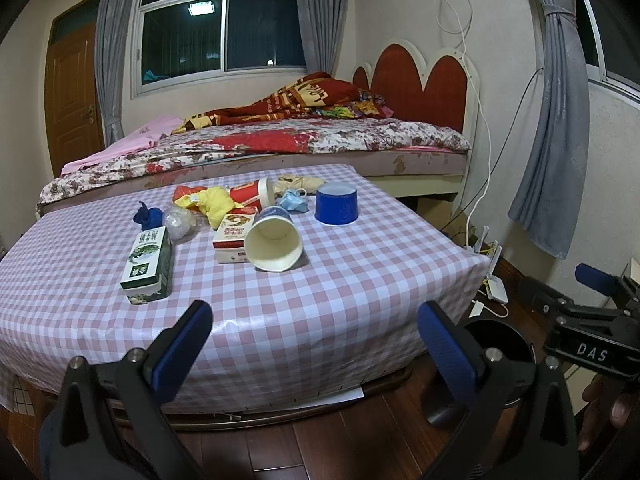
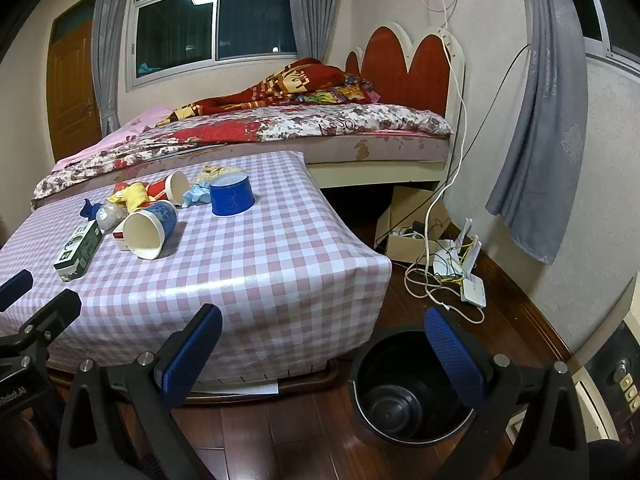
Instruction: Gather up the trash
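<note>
**Both claws wide and empty short of the littered table**

Both claws stood spread wide with nothing between their blue pads: my left gripper hung over the near edge of the checked table, and my right gripper hung lower, past the table's right corner, above the floor.

All the trash lay on the far half of the table. Nearest me was a green carton lying flat on the left. Just right of it a paper cup lay on its side, mouth toward me, touching a red-and-white box. Behind these sat a crumpled clear wrapper, a dark blue scrap, a yellow wrapper and a red cup, also tipped over. A pale blue mask lay beside a blue tub standing upside down, apart from the rest.

On the wooden floor, just off the table's right corner, stood the black bin, open, with my right claw's right finger crossing its rim in view. Nothing lay between the claws and the trash but bare tablecloth.

Beyond the table ran the bed, and cables and a white router cluttered the floor by the wall.

From the left camera I saw the right gripper off to the right, level with the bin, fingers wrapped under it.
</note>
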